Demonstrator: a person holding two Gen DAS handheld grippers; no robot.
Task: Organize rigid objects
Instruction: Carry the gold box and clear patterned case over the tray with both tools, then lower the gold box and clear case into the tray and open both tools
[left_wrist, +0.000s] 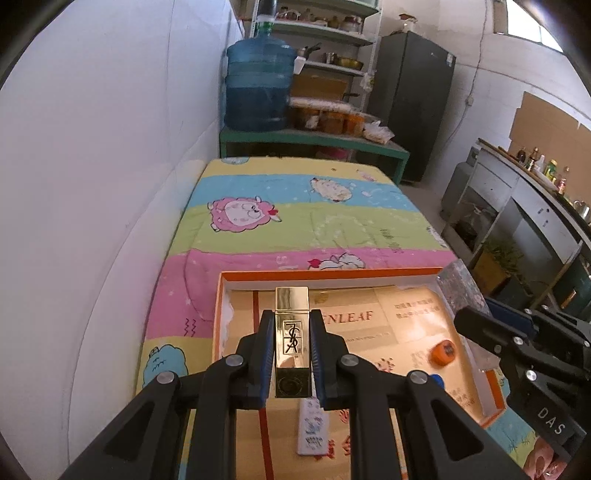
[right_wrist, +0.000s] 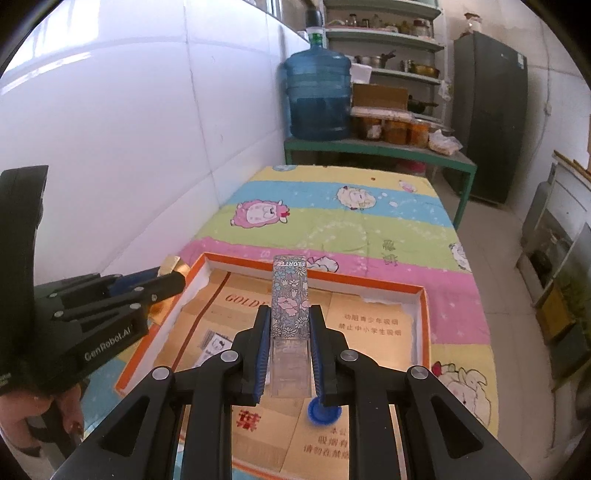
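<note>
On the left, the left gripper (left_wrist: 291, 347) has its jaws pinching a gold lipstick case (left_wrist: 291, 332) by its long sides, the top end sticking out well past the fingertips; gripped that way it can probably be laid down flat. It hangs over the left part of the orange-rimmed box (left_wrist: 332, 272), which sits on a striped cartoon quilt (left_wrist: 295, 229) on the bed. Inside the box, on its cardboard lining, lie a small white packet (left_wrist: 312, 428) just below the jaws, a blue cap (right_wrist: 324, 410) and an orange sharpener-like piece (left_wrist: 443, 352) further right.

On the right, the right gripper (right_wrist: 290, 347) has its jaws clamped on a flower-patterned lipstick tube (right_wrist: 290, 299), its clear base lying between the pads and the printed end pointing away. It hangs over the middle of the box, so both items look bound for it.
</note>
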